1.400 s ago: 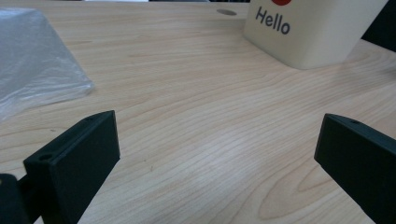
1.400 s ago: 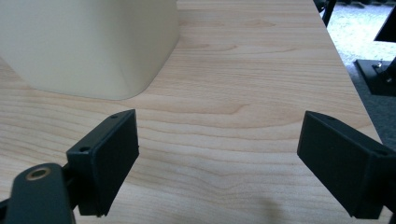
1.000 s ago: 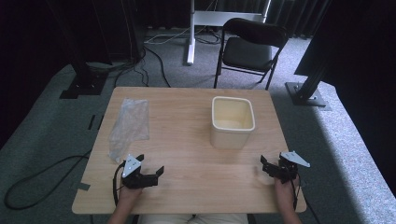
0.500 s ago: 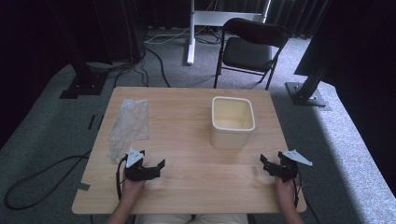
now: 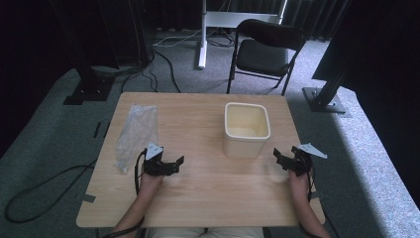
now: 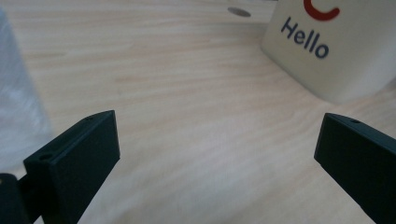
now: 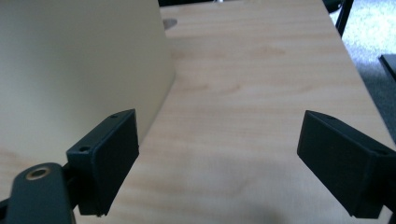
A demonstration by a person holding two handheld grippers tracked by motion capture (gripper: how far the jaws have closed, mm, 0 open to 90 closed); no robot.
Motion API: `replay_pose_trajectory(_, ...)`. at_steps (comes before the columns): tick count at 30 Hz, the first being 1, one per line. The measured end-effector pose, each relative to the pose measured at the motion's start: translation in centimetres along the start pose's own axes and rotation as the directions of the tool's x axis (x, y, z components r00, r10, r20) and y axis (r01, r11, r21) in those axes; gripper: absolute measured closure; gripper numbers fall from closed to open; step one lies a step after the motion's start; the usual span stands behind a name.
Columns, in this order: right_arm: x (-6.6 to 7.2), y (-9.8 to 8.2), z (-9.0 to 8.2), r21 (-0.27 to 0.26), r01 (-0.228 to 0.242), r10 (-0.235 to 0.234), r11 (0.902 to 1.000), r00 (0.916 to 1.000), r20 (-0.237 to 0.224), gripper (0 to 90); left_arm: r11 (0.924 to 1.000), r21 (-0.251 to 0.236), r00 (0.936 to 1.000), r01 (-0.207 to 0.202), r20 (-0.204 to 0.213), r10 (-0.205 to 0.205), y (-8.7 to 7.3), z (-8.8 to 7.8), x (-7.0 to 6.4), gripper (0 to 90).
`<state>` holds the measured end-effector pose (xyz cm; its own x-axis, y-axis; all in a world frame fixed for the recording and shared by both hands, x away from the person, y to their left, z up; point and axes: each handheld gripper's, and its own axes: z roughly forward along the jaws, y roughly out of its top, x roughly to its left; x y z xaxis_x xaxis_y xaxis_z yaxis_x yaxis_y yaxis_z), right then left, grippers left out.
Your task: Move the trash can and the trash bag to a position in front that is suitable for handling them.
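Both claws gape empty; cream square plastic tub (image 5: 247, 129) sits just ahead-left of the right gripper (image 5: 287, 161) — farther from the left gripper (image 5: 171, 165); clear plastic bag (image 5: 134, 134) lies lengthwise beside the latter.

From my high view the room is dim, its edges nearly black, while daylight falls on the wooden table (image 5: 198, 198) from the right. My gripper views are bright but soft, the cream bin (image 7: 79, 70) blurred up close.
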<state>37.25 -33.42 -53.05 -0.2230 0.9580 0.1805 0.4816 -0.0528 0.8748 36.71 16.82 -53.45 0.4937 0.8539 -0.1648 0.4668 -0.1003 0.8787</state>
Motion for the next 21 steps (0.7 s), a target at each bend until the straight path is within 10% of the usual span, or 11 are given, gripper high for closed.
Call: replay_pose_trajectory(21,-1.3,4.6,5.0,-0.015,-0.041,0.041,0.9991,0.9977,0.054,13.0,0.9982,-0.017,0.9978,-0.057,0.034,0.057,7.1,10.6,-3.9,0.4)
